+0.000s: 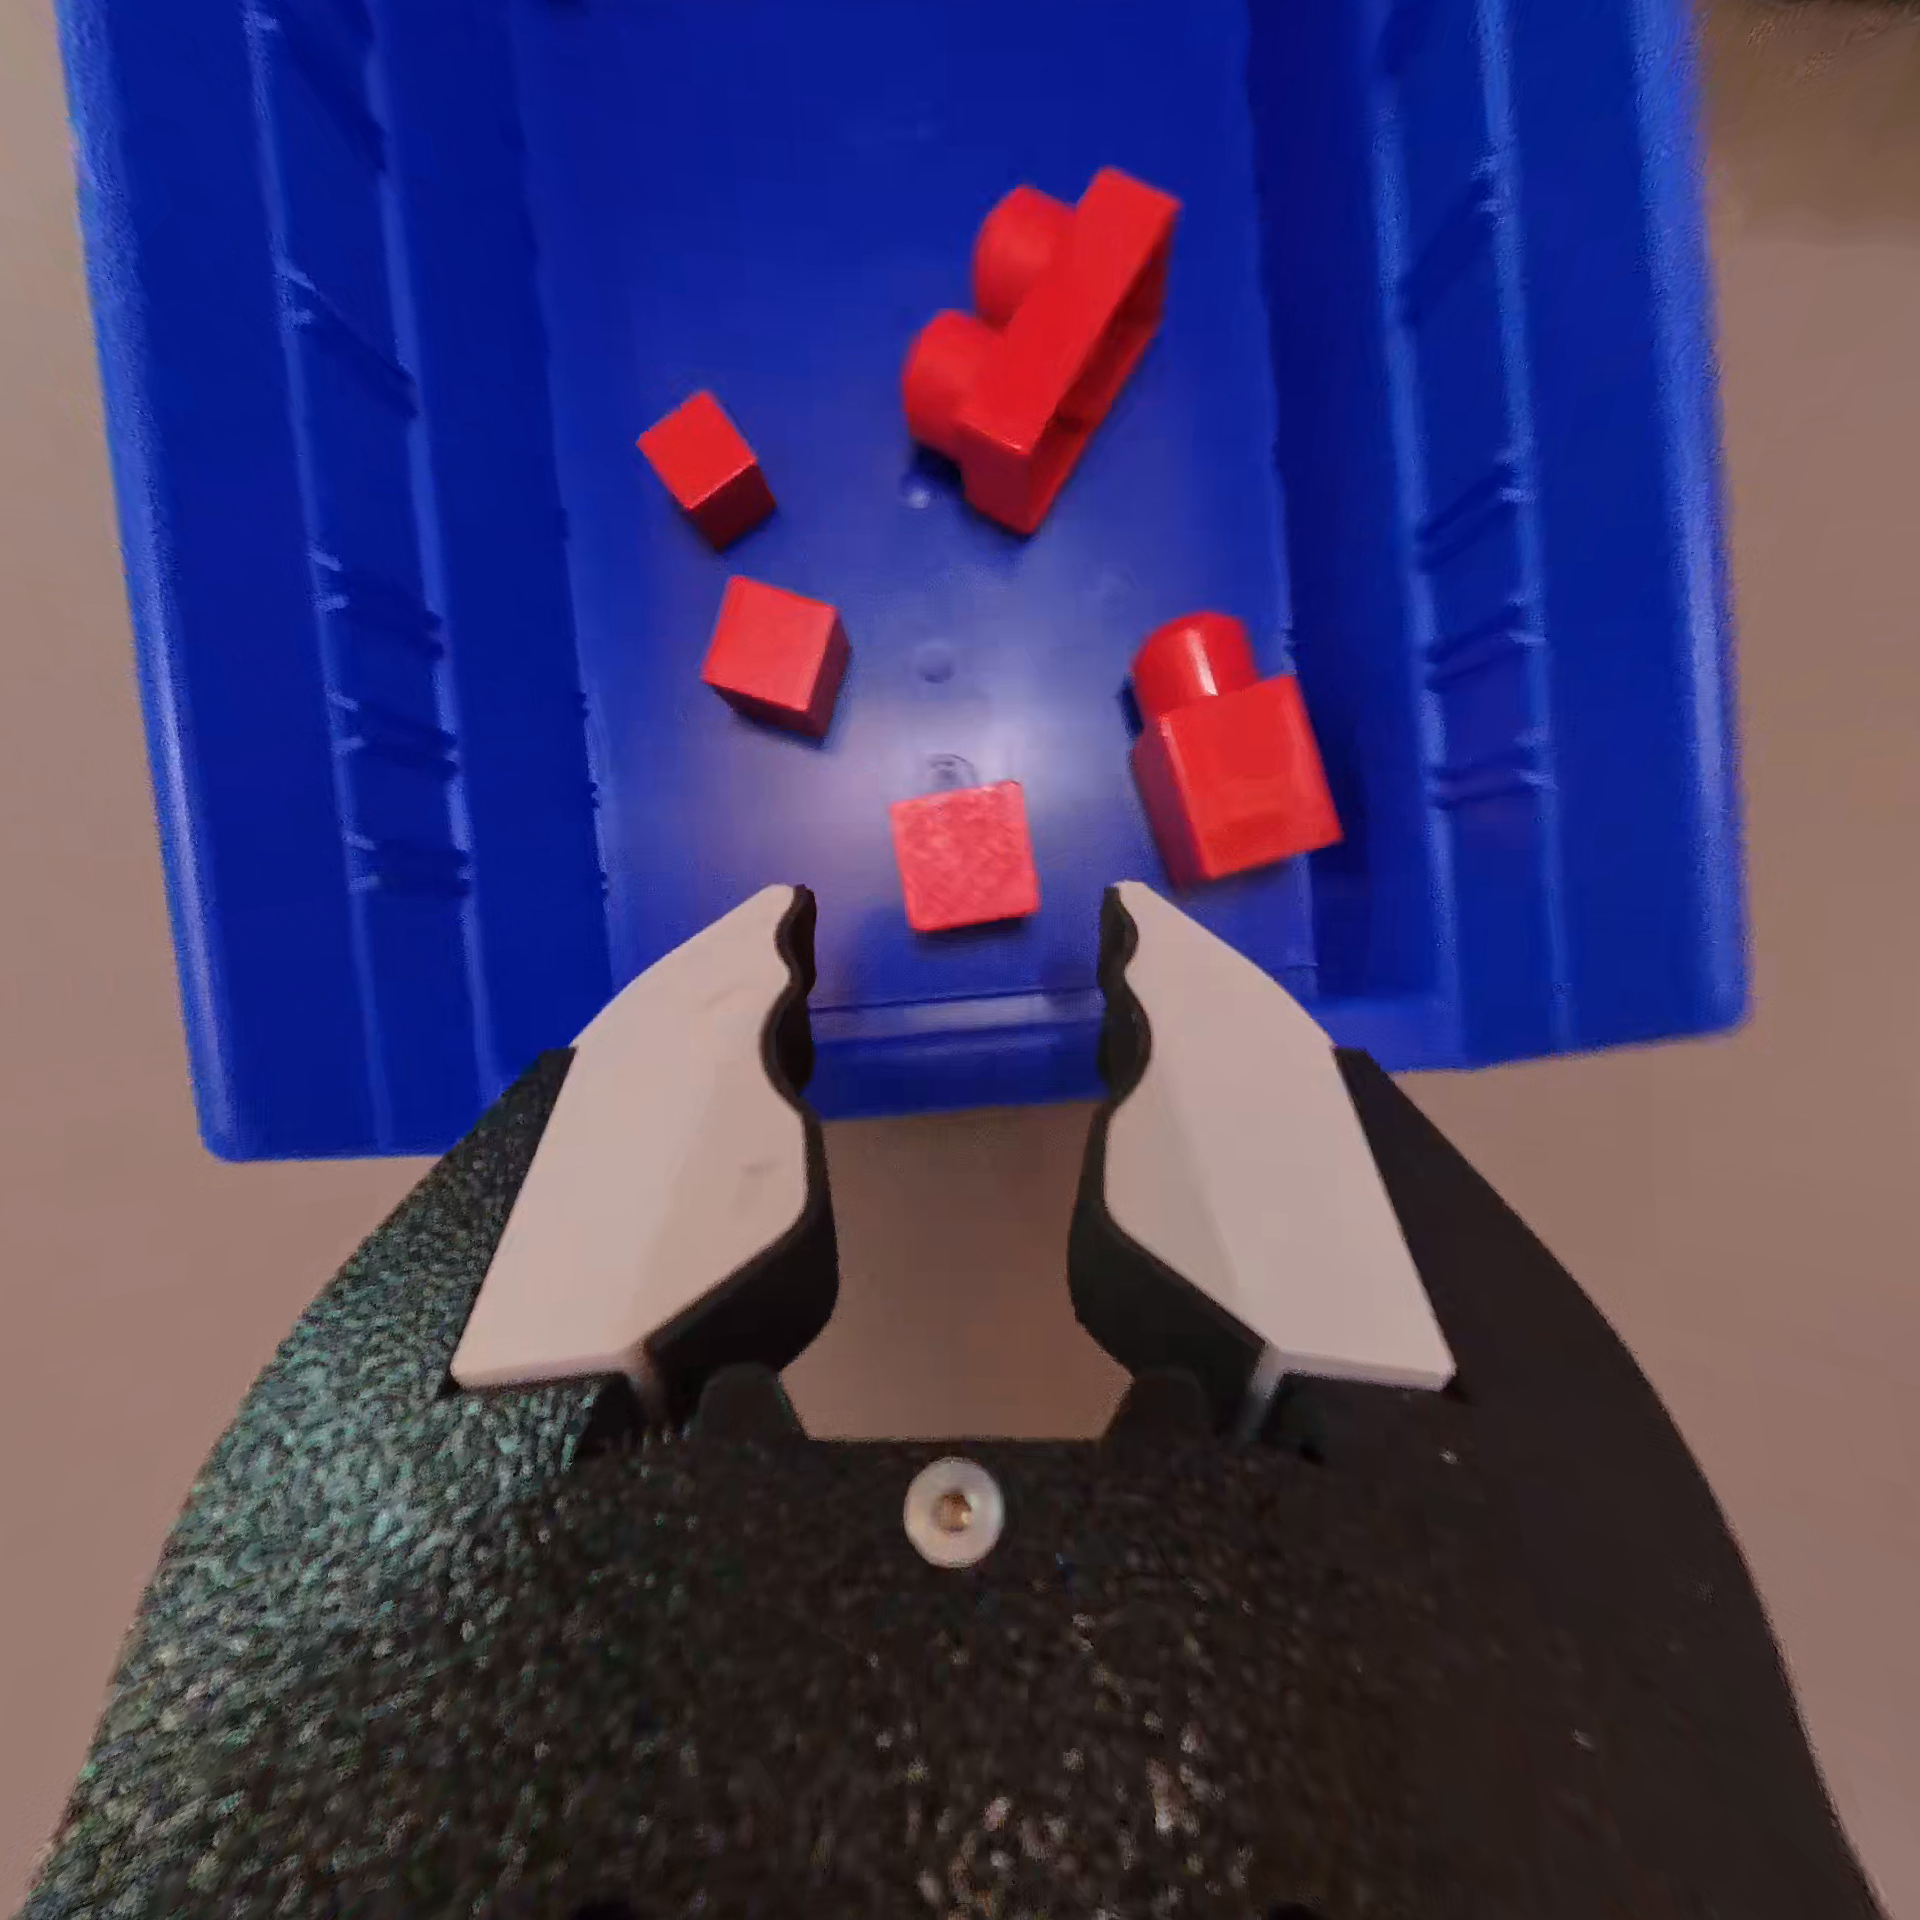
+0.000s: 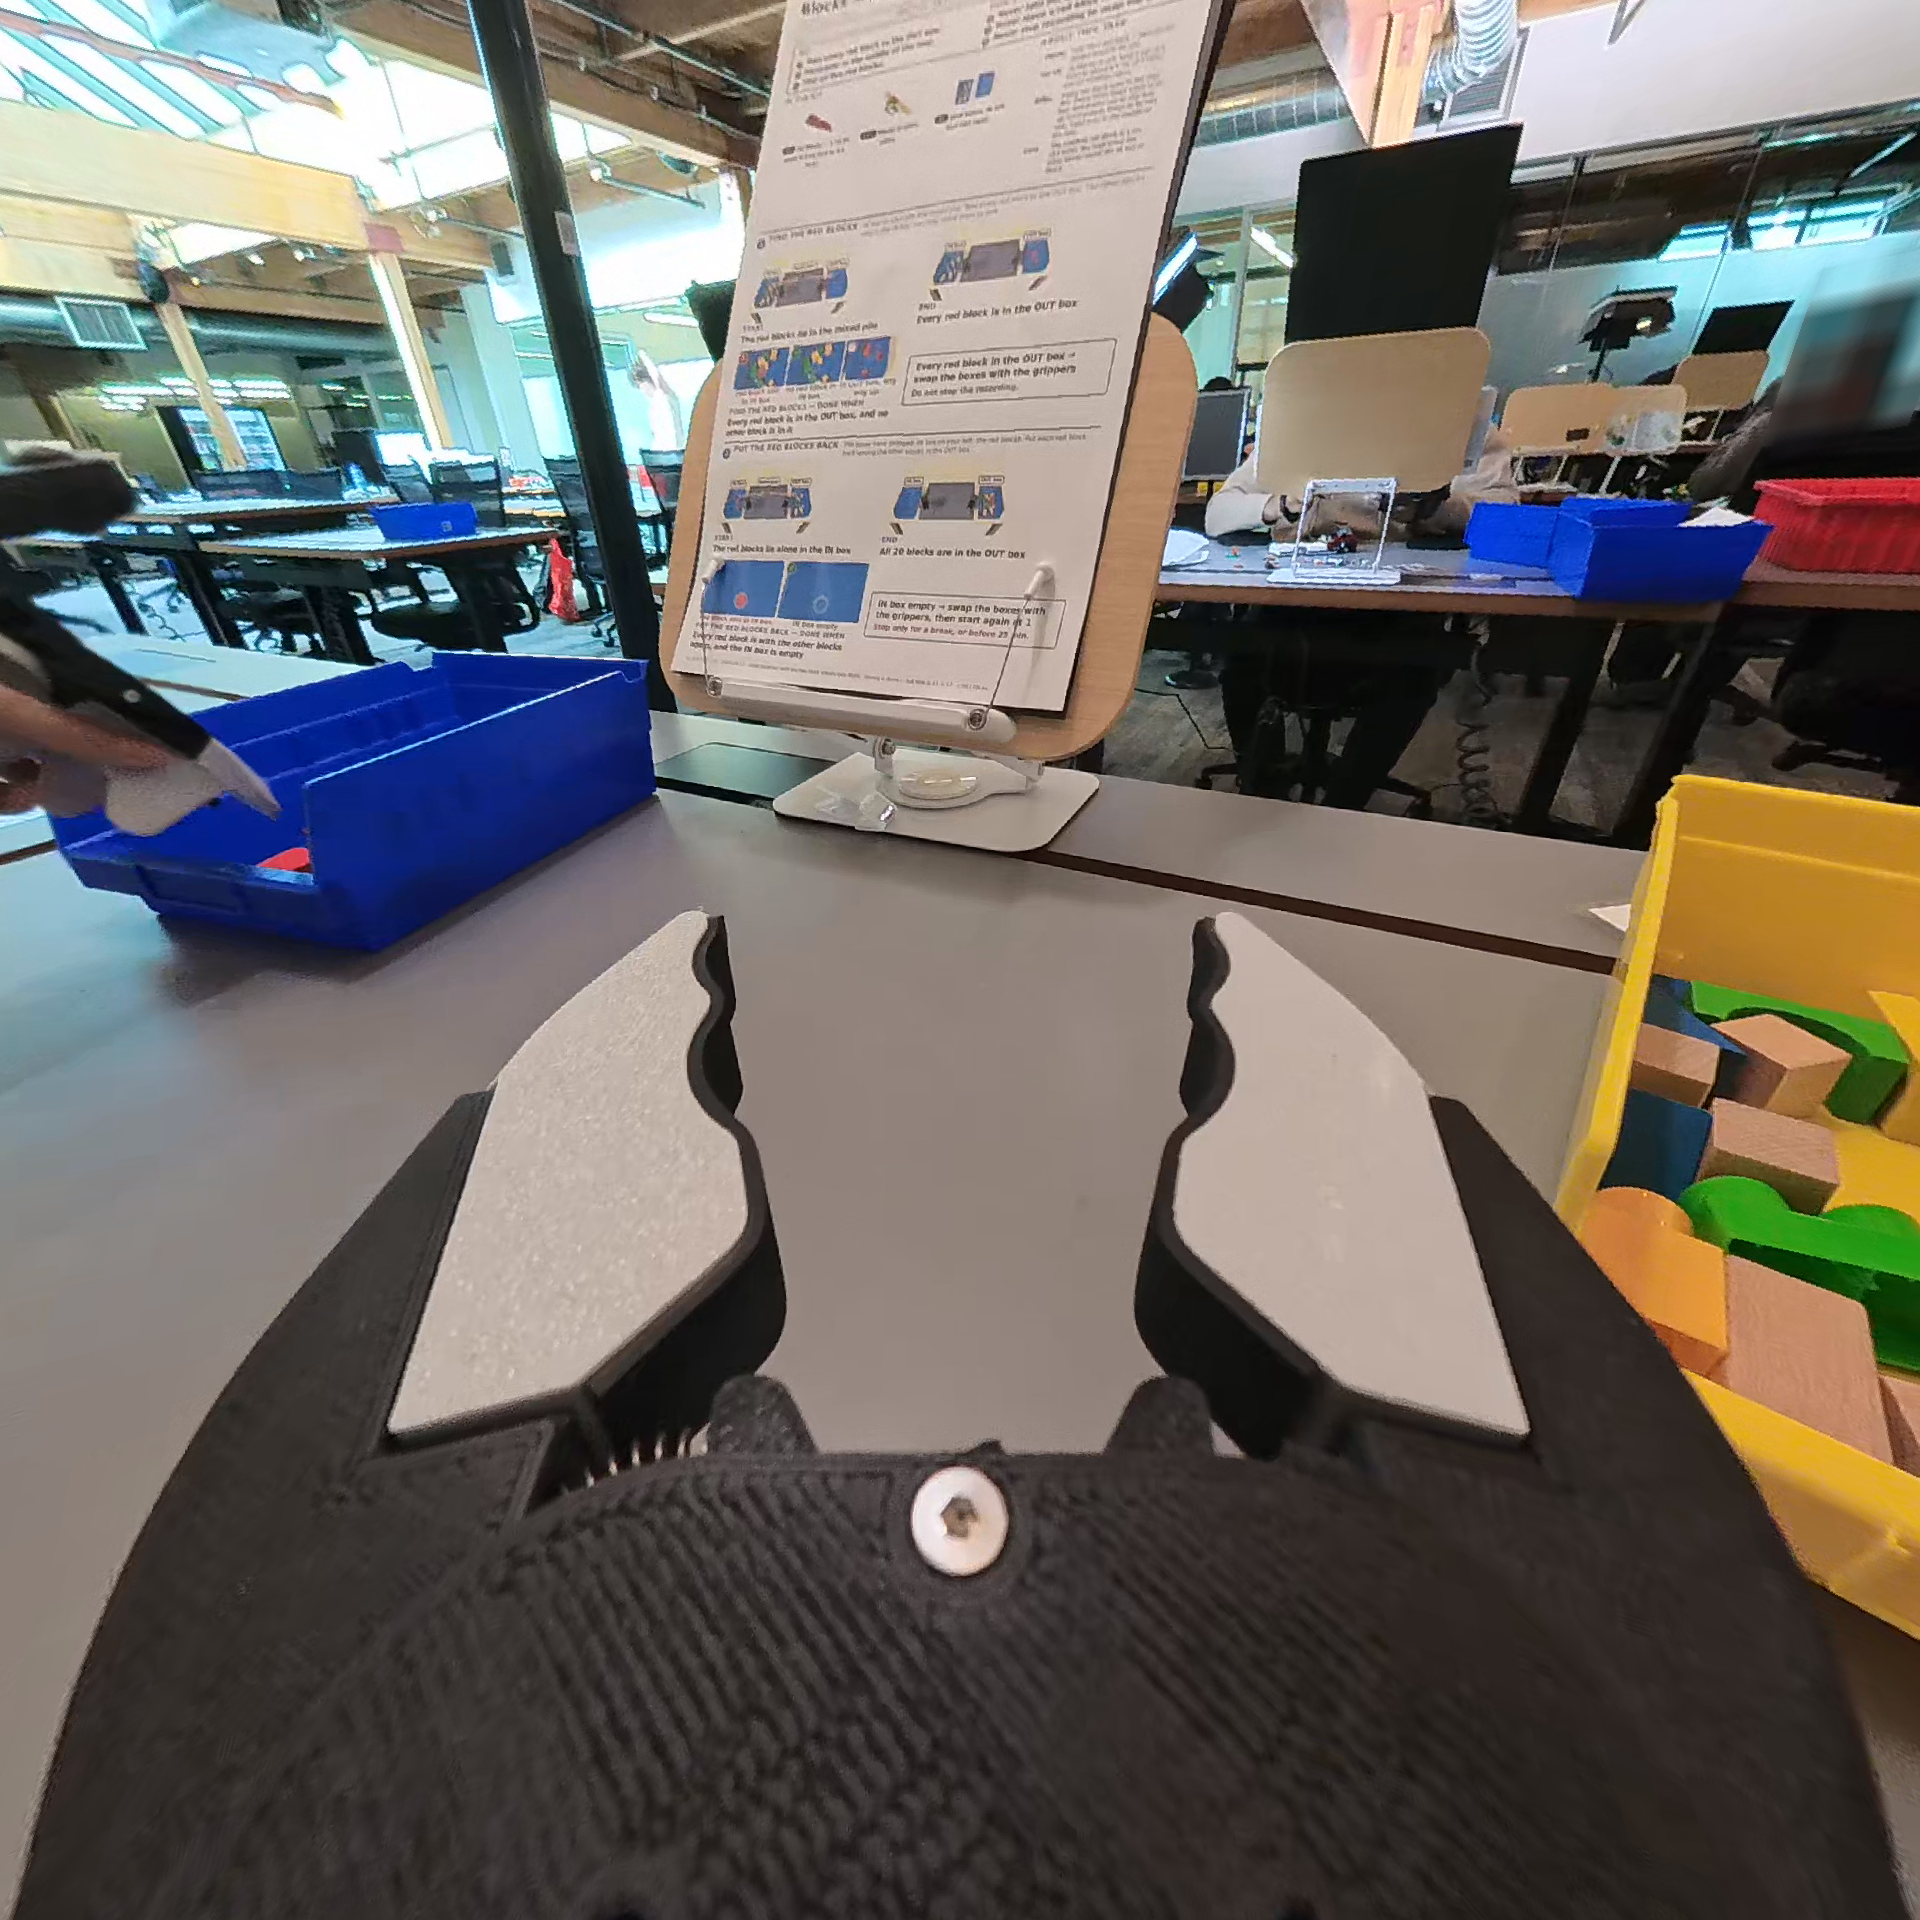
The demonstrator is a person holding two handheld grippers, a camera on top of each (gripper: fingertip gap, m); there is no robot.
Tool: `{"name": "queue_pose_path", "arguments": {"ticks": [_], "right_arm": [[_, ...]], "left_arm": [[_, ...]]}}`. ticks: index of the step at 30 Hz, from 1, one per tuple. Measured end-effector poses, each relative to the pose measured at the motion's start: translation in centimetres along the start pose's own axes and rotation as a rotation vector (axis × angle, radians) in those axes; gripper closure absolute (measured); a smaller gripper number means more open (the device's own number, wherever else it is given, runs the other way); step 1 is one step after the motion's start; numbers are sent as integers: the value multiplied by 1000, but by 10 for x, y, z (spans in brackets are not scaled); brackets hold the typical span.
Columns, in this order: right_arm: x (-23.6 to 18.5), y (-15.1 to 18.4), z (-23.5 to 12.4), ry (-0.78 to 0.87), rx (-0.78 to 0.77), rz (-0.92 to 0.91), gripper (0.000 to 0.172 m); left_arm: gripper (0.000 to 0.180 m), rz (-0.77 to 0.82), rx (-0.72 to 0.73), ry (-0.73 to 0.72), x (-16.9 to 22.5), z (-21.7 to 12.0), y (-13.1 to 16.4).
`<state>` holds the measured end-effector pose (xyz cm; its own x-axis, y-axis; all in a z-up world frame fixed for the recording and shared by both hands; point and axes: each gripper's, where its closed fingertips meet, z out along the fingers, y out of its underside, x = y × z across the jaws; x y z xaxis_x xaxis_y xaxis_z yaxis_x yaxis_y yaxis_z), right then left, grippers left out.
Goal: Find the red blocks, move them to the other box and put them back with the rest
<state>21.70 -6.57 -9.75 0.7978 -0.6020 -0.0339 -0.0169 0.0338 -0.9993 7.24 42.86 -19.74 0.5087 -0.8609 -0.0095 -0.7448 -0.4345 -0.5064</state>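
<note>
While red blocks (image 1: 966,854) fill blue box (image 1: 312,623), yellow box (image 2: 1766,862) well apart, document stand (image 2: 935,790) between.

Grey table (image 2: 935,1039) with a dark seam running across its far part. On it: blue box (image 2: 416,800) at far left, yellow box (image 2: 1766,862) at the right edge, and between them, further back, a white-based document stand (image 2: 935,800) holding a printed sheet. Boxes well apart.
</note>
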Motion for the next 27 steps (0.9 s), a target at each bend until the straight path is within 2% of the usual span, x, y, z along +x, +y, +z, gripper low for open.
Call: {"name": "queue_pose_path", "arguments": {"ticks": [6,9,12,14,19,21,23,27], "right_arm": [[1,3,0,-8,-1,-1,91],[0,7,1,-17,-19,-8,91],[1,10,2,-21,-27,-12,91],[2,12,2,-22,-27,-2,91],[1,20,5,-45,-51,13,92],[-1,22,5,-61,-56,2,92],[-4,23,6,-80,-59,-15,92],[-20,23,7,-164,-51,-84,87]], "left_arm": [[132,-104,-160,46,3,28,0],[129,-94,-223,32,4,39,6],[140,-77,-249,-22,-2,42,10],[149,-70,-258,-18,-2,42,10],[149,-6,-286,16,0,38,12],[149,-12,-190,22,0,27,0],[149,-11,-43,67,7,1,-19],[149,41,296,345,65,-80,-49]]}}
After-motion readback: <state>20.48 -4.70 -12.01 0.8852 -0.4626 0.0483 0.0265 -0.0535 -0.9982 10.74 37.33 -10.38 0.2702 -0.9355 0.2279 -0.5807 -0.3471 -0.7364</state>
